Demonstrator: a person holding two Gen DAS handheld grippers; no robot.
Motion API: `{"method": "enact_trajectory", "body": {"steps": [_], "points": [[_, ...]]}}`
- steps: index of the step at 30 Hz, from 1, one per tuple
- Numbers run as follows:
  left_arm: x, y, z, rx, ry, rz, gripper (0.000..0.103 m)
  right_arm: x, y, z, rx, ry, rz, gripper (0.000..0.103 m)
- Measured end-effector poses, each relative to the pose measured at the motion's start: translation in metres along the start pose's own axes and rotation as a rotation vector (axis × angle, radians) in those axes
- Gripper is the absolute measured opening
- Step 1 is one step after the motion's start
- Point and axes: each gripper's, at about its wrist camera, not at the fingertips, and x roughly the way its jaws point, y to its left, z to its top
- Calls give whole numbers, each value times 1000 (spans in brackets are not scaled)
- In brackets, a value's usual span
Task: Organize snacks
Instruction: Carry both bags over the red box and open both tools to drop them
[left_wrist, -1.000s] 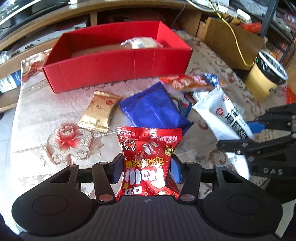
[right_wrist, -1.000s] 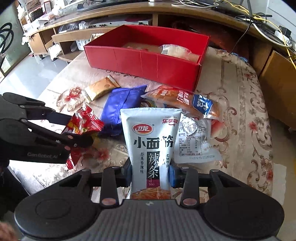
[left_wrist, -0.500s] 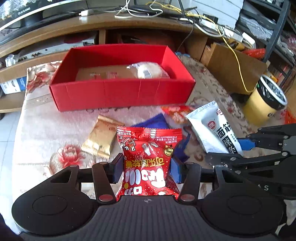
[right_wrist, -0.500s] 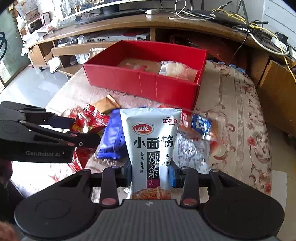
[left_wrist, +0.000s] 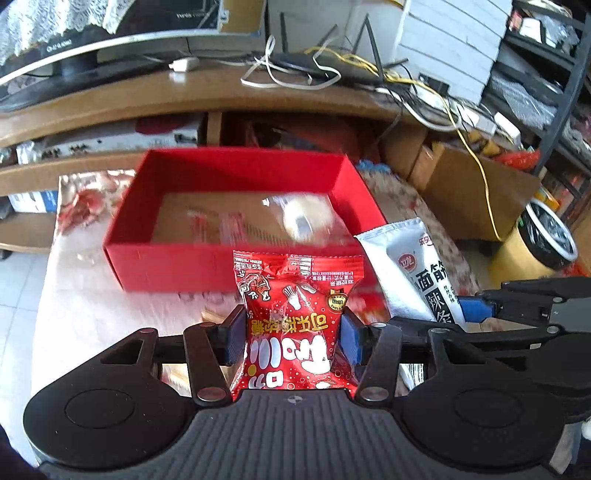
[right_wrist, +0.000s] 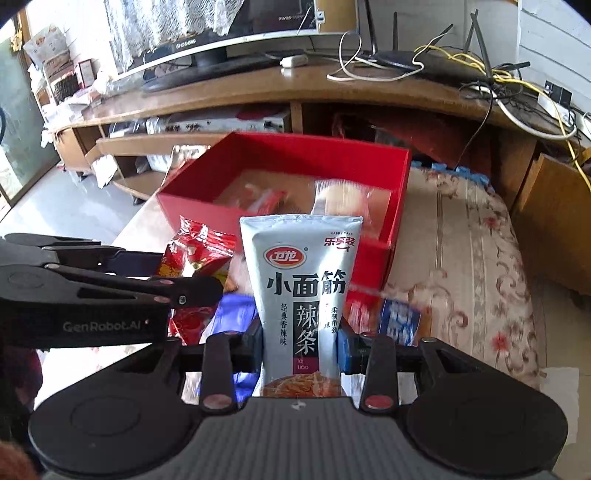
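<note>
Snack packets are aloft in both hands: the left claw (left_wrist: 292, 338) pinches a red candy packet (left_wrist: 295, 325) across its middle, and the right claw (right_wrist: 300, 343) is pressed tight on a tall silver-grey strip-snack pouch (right_wrist: 301, 295) near its lower half, both raised just short of the red box (left_wrist: 236, 206) on the worktop (right_wrist: 461, 266). Both look light, soft and crinkly with slick film, so a mid-body pinch probably holds better than a sealed edge

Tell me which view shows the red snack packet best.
Left wrist: the red snack packet fills the centre, face-on, clamped in the left gripper. Right wrist shows it only edge-on, partly hidden behind that gripper.
</note>
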Motion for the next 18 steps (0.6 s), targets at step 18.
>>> {"method": "enact_trajectory", "body": {"steps": [18], "points": [[40,20,69,-30,-75,48,57,47,-25,76,60,-63,-12,30]]}}
